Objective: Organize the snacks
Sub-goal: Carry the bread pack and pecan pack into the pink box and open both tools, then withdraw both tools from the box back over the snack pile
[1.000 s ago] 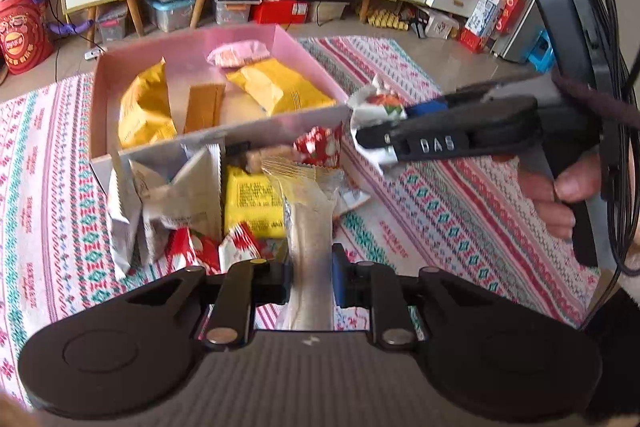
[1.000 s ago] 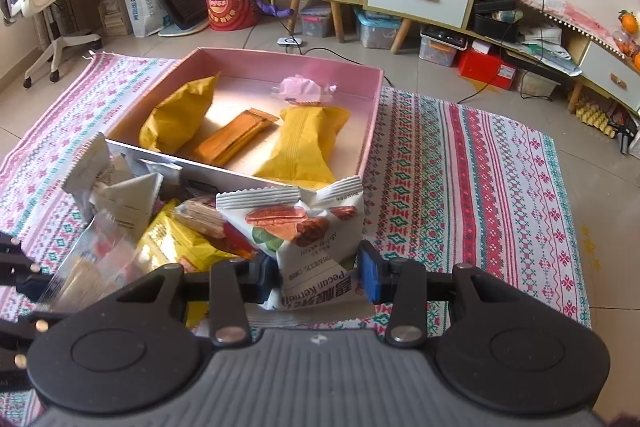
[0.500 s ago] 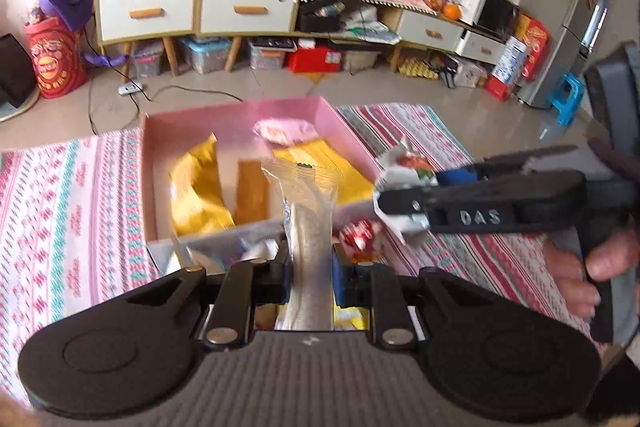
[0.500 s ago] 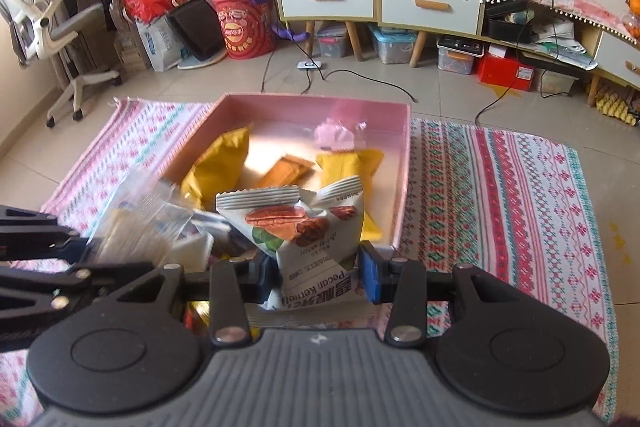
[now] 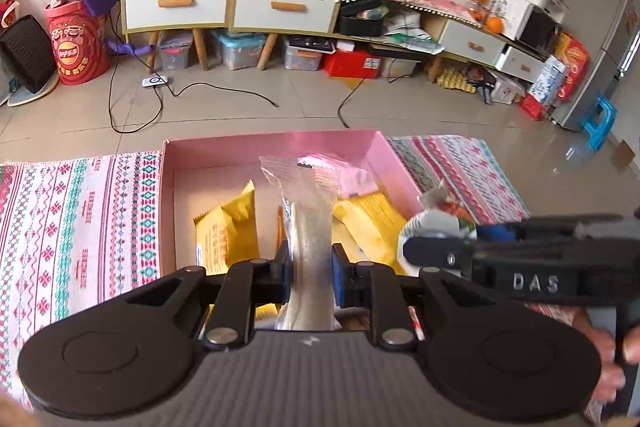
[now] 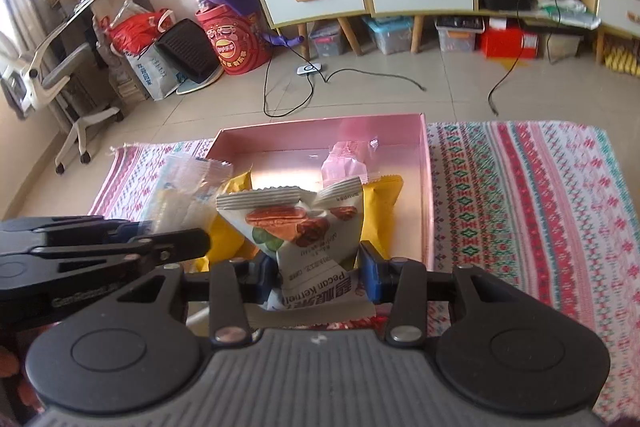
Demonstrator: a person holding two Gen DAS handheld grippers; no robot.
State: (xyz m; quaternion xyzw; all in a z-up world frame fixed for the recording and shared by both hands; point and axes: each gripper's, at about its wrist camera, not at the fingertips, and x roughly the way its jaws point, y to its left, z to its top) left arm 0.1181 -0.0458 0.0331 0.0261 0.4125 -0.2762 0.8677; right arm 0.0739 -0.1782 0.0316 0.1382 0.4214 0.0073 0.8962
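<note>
My left gripper [image 5: 311, 269] is shut on a long clear-wrapped snack [image 5: 306, 219] and holds it up over the pink box [image 5: 276, 147]. My right gripper [image 6: 318, 273] is shut on a white pecan packet [image 6: 304, 231], also above the box [image 6: 426, 187]. Each gripper shows from the side in the other's view: the right one [image 5: 412, 251] with its packet [image 5: 434, 219], the left one [image 6: 202, 239] with its clear snack [image 6: 182, 195]. Inside the box lie yellow packets [image 5: 230, 231], an orange bar mostly hidden, and a pink packet [image 5: 352, 181].
The box stands on a patterned woven rug [image 5: 76, 219] on a tiled floor. Cables [image 5: 132, 107] trail across the floor behind it. Cabinets with white drawers [image 5: 176, 3], storage bins and a red drum [image 5: 76, 43] line the far wall. A hand [image 5: 604, 367] grips the right tool's handle.
Both grippers have risen and moved forward from the loose snack pile to above the pink box, each carrying its packet. The pile has dropped out of sight beneath them.
</note>
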